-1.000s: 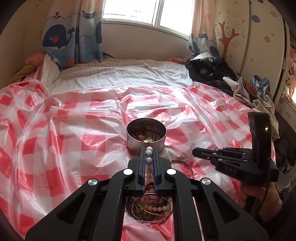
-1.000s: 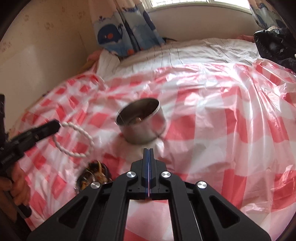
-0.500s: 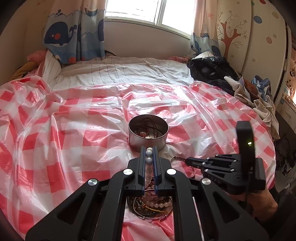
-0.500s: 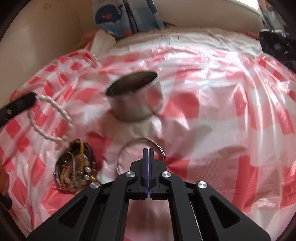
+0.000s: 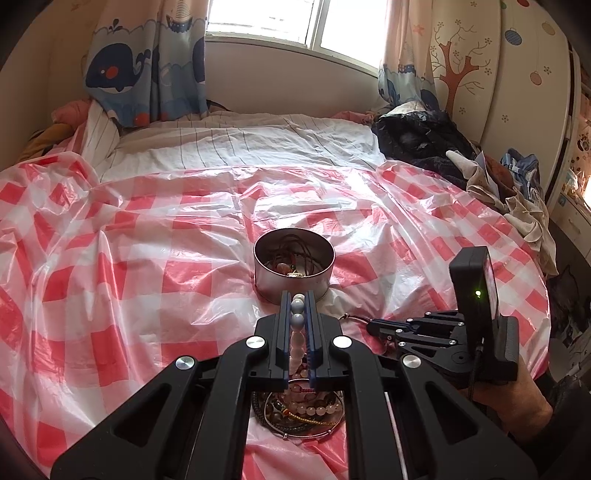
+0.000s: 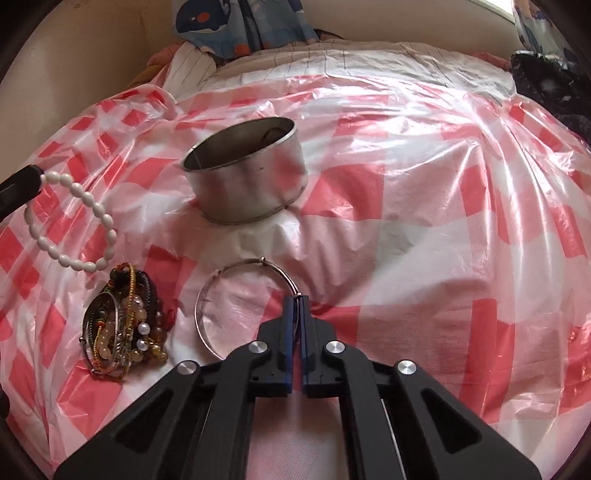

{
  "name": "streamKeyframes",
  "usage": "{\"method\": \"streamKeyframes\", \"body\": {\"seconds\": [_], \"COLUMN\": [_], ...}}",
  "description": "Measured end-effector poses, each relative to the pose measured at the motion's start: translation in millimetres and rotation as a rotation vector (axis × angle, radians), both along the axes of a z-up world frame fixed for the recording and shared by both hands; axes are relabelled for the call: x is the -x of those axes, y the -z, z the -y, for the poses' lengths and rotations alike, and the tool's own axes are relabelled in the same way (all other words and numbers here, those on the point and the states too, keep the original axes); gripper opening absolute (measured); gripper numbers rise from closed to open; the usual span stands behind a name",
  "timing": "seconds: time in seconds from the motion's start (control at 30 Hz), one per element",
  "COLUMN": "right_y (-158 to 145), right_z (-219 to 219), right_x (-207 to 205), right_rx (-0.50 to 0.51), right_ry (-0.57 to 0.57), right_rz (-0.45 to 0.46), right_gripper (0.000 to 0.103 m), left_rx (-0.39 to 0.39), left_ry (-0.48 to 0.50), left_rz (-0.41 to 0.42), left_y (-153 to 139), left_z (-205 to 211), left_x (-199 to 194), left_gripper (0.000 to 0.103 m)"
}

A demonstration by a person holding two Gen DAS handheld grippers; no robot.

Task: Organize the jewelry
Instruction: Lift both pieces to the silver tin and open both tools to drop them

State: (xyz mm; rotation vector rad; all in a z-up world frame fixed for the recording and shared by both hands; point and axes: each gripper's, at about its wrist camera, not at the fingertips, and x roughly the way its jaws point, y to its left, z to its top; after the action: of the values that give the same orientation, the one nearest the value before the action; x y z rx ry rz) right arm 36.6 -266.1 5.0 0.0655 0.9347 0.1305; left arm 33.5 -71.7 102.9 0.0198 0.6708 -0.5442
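1. Bright daylight from the window (image 5: 295,22) at the top of the left wrist view, blown out to near white.
2. Strong white glare across the wrinkled checked plastic sheet (image 6: 424,155), heaviest in the upper half of the right wrist view.
3. Soft shadows only: a faint one under the metal tin (image 6: 247,181), darker under the black frames at the bottom.
4. Heavy fisheye bending, with black vignette in all corners.
5. Centre sharp; edges slightly soft, colours washed out.

You are seeing the tin (image 6: 246,176) sitting upper centre on the bed (image 6: 406,240), bangle (image 6: 207,295) below it, jewelry pile (image 6: 125,321) lying lower left.
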Motion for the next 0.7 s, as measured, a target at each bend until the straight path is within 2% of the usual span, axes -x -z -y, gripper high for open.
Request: {"method": "streamKeyframes", "body": {"seconds": [0.13,0.37,0.6,0.7], "right_y": [-23,-64,-91,-92], "right_z": [2,11,22,18], "right_x": [11,12,-14,-31], "right_rx": [-0.002,-0.073,-0.108,-0.088], "right_ry": [0.001,0.019,0.034,0.024], "right_rz": [0.105,0.236,0.289,0.283], "right_gripper": [0.004,0.004,0.004,0.004], "left_rx": [0.010,0.074,0.134,0.061], "left_ry": [0.005,0.025,0.052,0.004], "left_rz": [0.003,0.011,0.013,-0.074], "left_y": [-3,-18,-25,1], "left_z": [1,13,42,54], "left_x": [0,-17,-63,-101], "left_gripper": [0.006,0.006,0.006,0.007]}}
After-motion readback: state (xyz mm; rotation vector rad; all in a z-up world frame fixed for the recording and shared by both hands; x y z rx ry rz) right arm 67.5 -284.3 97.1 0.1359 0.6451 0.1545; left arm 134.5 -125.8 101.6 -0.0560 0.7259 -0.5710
